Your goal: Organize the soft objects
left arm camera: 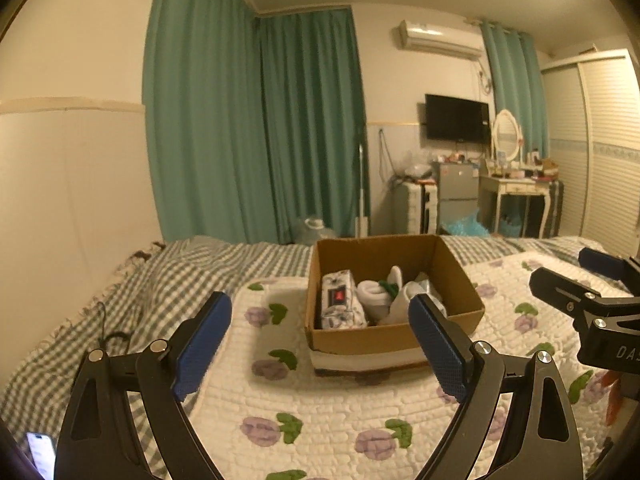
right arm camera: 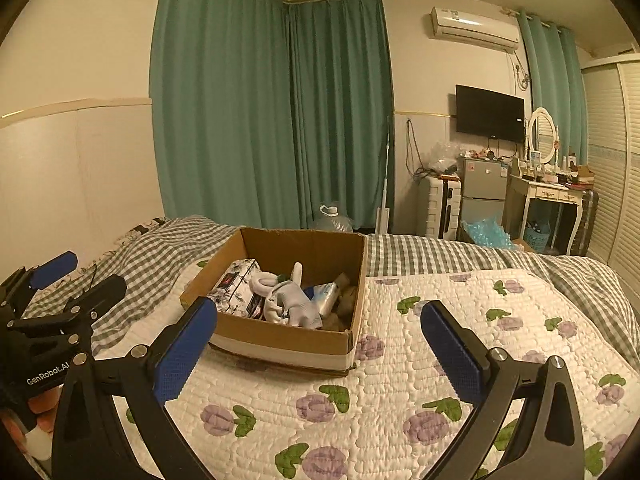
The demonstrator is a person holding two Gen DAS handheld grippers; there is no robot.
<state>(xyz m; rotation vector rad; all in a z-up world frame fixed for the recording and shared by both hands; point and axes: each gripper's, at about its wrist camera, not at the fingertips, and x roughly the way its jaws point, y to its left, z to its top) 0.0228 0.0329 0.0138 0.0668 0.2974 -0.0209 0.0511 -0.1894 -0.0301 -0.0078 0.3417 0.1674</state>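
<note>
A brown cardboard box (left arm camera: 400,338) (right arm camera: 280,336) sits on a white quilt with purple flowers (left arm camera: 320,412) (right arm camera: 400,400) on the bed. Inside lie a floral tissue pack (left arm camera: 340,300) (right arm camera: 236,284), rolled white socks (left arm camera: 374,294) (right arm camera: 266,282) and a pale grey soft piece (right arm camera: 296,306). My left gripper (left arm camera: 320,340) is open and empty, held just in front of the box. My right gripper (right arm camera: 320,344) is open and empty, in front of the box's right corner. Each gripper shows at the edge of the other's view, the right one (left arm camera: 580,276) and the left one (right arm camera: 76,276).
A grey checked bedspread (left arm camera: 120,300) (right arm camera: 440,252) lies under the quilt. A phone (left arm camera: 40,454) lies at the near left. Green curtains (left arm camera: 256,120), a small fridge (right arm camera: 482,192), a dressing table (right arm camera: 548,196) and a wardrobe stand beyond the bed.
</note>
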